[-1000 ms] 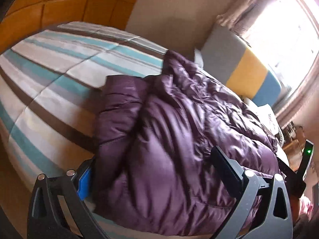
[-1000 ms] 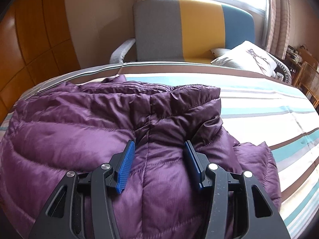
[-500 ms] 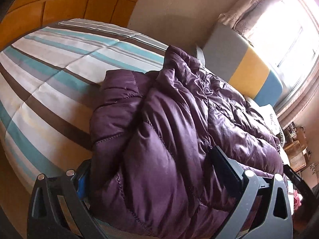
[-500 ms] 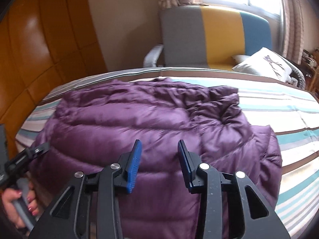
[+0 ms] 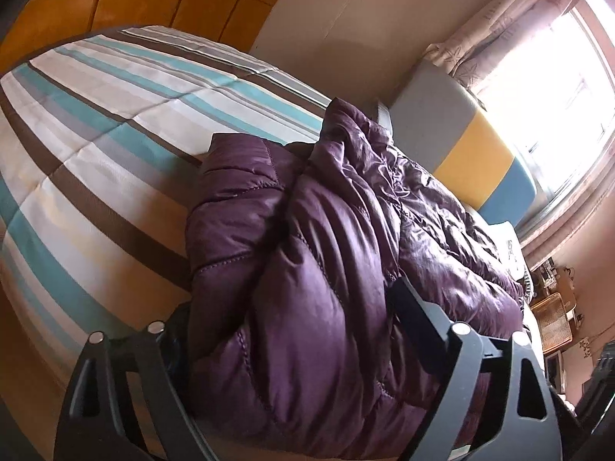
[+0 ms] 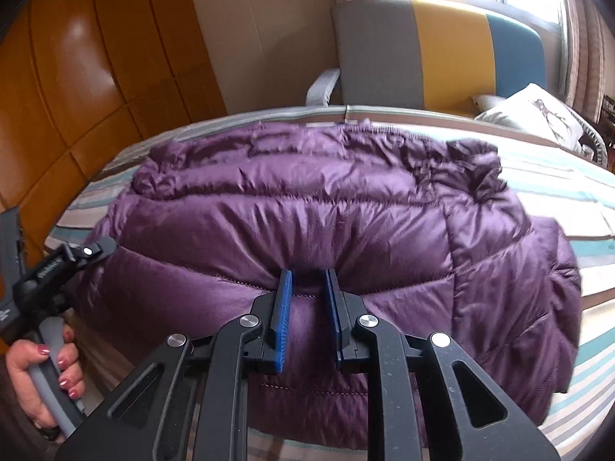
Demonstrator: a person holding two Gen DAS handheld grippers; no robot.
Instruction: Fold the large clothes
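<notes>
Purple jacket (image 6: pixel 307 223) lies folded on the striped bed (image 5: pixel 96 146). Your left gripper (image 5: pixel 292 330) is spread wide around its bulk; your right gripper (image 6: pixel 306 288) pinches a fabric ridge.

Bg: striped bedspread (image 5: pixel 115 146), teal/brown/white. Chair (image 6: pixel 423 50) w/ grey/yellow/blue back just behind bed, white pillow (image 6: pixel 534 115) beside it. Orange wood panels (image 6: pixel 77 77) on wall, curtain (image 5: pixel 496 30) by bright window (image 5: pixel 557 77).
</notes>
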